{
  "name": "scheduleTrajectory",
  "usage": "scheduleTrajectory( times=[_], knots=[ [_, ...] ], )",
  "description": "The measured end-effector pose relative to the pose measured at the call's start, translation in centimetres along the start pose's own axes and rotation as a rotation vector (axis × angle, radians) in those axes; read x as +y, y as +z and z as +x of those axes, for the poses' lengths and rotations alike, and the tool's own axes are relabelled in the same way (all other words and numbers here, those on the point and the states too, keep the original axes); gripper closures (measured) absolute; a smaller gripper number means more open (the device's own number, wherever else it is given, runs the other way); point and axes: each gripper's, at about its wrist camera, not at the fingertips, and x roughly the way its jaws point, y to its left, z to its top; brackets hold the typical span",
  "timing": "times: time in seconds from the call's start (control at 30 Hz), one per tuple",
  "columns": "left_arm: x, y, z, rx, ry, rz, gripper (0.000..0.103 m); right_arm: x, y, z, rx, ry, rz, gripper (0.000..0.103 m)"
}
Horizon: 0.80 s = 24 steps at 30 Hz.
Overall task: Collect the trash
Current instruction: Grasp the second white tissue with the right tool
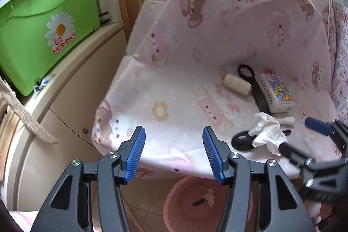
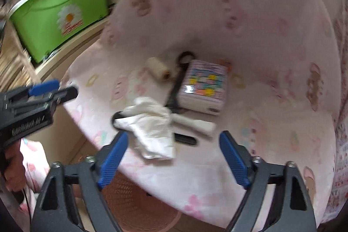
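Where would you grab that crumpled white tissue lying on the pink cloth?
Pinch the raised, bunched middle of the crumpled white tissue, coming from above on the near side with the open right hand-held gripper. Its far end drapes over a black plastic spoon, so a low grip might catch that too.

The left gripper [image 1: 174, 151] fills the lower middle of its own wrist view, its two blue-padded fingers [image 1: 136, 153] spread wide apart with nothing between them. In the right wrist view it enters from the left edge, pointing toward the frame's centre, and part of a hand shows at the lower left edge below it.

The right gripper [image 2: 174, 160] sits low and central in its own view, jaws likewise spread wide and gripping nothing. In the left wrist view it reaches in from the lower right edge, one blue pad visible.
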Motion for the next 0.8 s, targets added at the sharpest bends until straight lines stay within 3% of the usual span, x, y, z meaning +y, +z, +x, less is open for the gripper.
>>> scheduleTrajectory(
  times=[0.2, 0.27, 0.37, 0.6, 0.67, 0.8],
  knots=[
    [0.3, 0.2, 0.1, -0.013, 0.006, -0.016, 0.041, 1.5, -0.7, 1.6, 0.032, 0.024, -0.037, 0.071],
    [0.1, 0.2, 0.1, -0.012, 0.003, -0.007, 0.039, 1.4, -0.7, 1.6, 0.026, 0.028, -0.033, 0.097],
    [-0.6, 0.1, 0.4, -0.007, 0.001, 0.015, 0.026, 0.5, 0.0, 0.6, -0.006, 0.033, -0.001, 0.098],
    [-2.3, -0.1, 1.2, 0.014, -0.047, 0.045, 0.022, -4.0, 1.3, -3.4, -0.111, -0.021, 0.126, 0.098],
    [-3.0, 0.5, 1.5, 0.007, -0.056, 0.048, 0.015, -5.5, 1.5, -3.7, -0.113, -0.056, 0.156, 0.098],
    [-5.9, 3.9, 4.6, 0.090, -0.161, 0.137, 0.011, -9.0, 1.3, -3.5, -0.092, -0.087, 0.259, 0.098]
  ],
)
